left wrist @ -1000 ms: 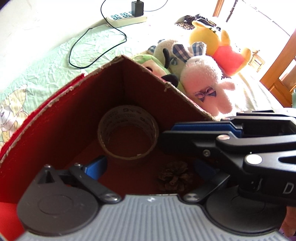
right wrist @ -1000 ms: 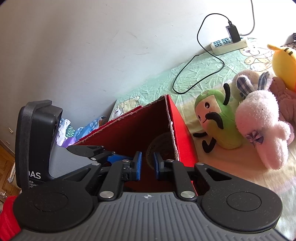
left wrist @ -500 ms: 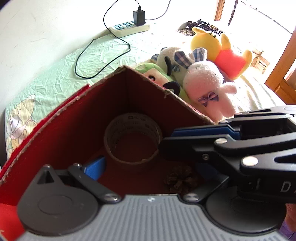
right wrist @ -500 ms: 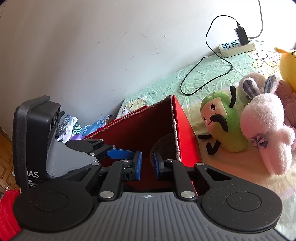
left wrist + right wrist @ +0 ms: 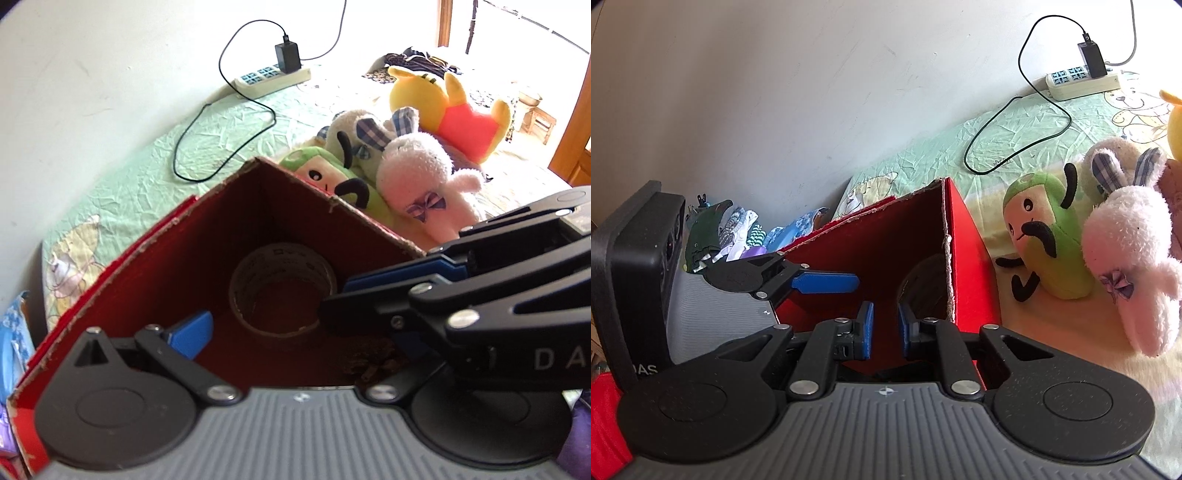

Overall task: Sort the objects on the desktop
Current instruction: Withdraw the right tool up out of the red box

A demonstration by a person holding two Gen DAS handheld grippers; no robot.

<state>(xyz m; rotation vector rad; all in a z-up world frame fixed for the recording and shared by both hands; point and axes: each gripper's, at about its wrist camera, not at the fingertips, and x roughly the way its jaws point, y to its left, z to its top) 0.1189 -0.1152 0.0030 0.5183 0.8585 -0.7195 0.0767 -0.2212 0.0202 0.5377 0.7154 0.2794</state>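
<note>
A red cardboard box [image 5: 166, 229] stands open on the bed, and the right wrist view shows its outer wall [image 5: 967, 266]. Inside lie a brown tape roll [image 5: 280, 264] and a pine cone [image 5: 373, 363], the cone near my camera. My left gripper [image 5: 299, 339] hangs open and empty over the box mouth, its right finger hidden. The right gripper [image 5: 369, 295] crosses in from the right above the cone. In its own view the right gripper [image 5: 885, 328] is nearly closed with a slim gap and holds nothing. The left gripper's blue pad [image 5: 823, 282] shows there too.
Plush toys sit just beyond the box: a green one [image 5: 321, 173], a pink one [image 5: 417, 181] and a yellow one [image 5: 443, 107]. A power strip [image 5: 273, 77] with a black cable lies by the white wall. Folded clothes [image 5: 738, 229] are piled left of the box.
Both cameras have drawn back and up from the box, so it sits lower and smaller in view. The tape roll and the pine cone have not moved. Neither gripper changed its opening.
</note>
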